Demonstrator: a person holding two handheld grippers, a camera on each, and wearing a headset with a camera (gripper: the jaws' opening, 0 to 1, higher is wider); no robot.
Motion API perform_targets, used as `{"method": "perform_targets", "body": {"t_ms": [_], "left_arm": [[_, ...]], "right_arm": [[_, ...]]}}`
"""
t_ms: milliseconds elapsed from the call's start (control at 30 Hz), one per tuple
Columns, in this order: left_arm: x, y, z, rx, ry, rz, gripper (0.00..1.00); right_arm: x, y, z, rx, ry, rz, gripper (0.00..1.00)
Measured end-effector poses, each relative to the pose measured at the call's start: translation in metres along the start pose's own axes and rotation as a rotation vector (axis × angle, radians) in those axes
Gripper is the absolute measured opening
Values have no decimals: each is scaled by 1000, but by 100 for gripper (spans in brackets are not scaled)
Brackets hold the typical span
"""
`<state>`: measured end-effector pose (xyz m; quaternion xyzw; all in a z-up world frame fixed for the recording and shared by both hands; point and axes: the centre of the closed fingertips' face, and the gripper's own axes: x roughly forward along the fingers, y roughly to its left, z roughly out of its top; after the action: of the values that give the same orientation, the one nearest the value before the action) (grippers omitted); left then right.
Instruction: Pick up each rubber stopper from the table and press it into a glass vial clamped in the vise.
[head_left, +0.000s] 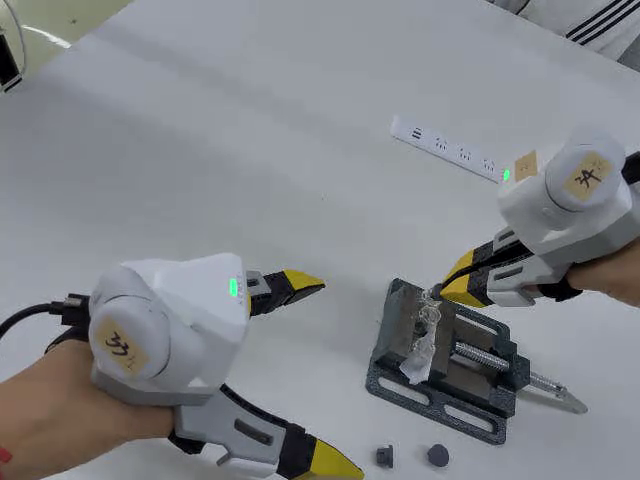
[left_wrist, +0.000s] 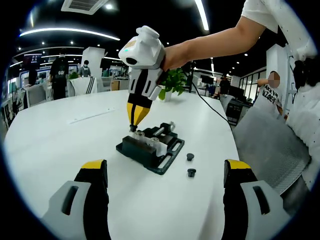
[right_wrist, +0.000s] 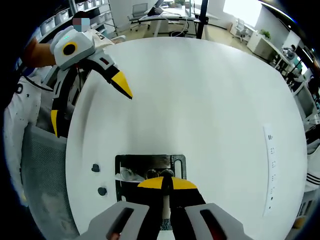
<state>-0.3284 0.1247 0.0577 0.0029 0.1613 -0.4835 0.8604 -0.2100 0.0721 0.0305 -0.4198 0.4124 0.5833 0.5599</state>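
Observation:
A dark vise (head_left: 440, 385) (left_wrist: 150, 147) (right_wrist: 125, 162) sits on the white table with clear glass vials (head_left: 425, 330) clamped in a row. My right gripper (head_left: 445, 292) (left_wrist: 134, 120) (right_wrist: 167, 182) is shut on a small dark rubber stopper (left_wrist: 133, 128), tips pointing down onto the vial at the far end of the row. Two loose grey stoppers (head_left: 385, 456) (head_left: 438, 456) (left_wrist: 190, 157) (right_wrist: 95, 168) lie on the table beside the vise. My left gripper (head_left: 318, 375) (left_wrist: 166, 167) (right_wrist: 90, 107) is open with nothing in it, hovering to the left of the vise.
A white power strip (head_left: 445, 148) (right_wrist: 270, 170) lies on the table beyond the vise. The vise's screw handle (head_left: 555, 392) sticks out to the right. A person's arm (left_wrist: 215, 40) and grey chairs show past the table edge.

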Motion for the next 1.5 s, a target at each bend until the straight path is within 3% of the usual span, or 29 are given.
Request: {"method": "perform_targets", "body": {"t_ms": [567, 1500], "left_arm": [[1, 2, 1, -2, -6, 4, 96], [2, 3, -3, 3, -3, 6, 97]], "right_arm": [[1, 2, 1, -38, 28, -9, 0], [4, 5, 0, -26, 66, 6, 0]]}}
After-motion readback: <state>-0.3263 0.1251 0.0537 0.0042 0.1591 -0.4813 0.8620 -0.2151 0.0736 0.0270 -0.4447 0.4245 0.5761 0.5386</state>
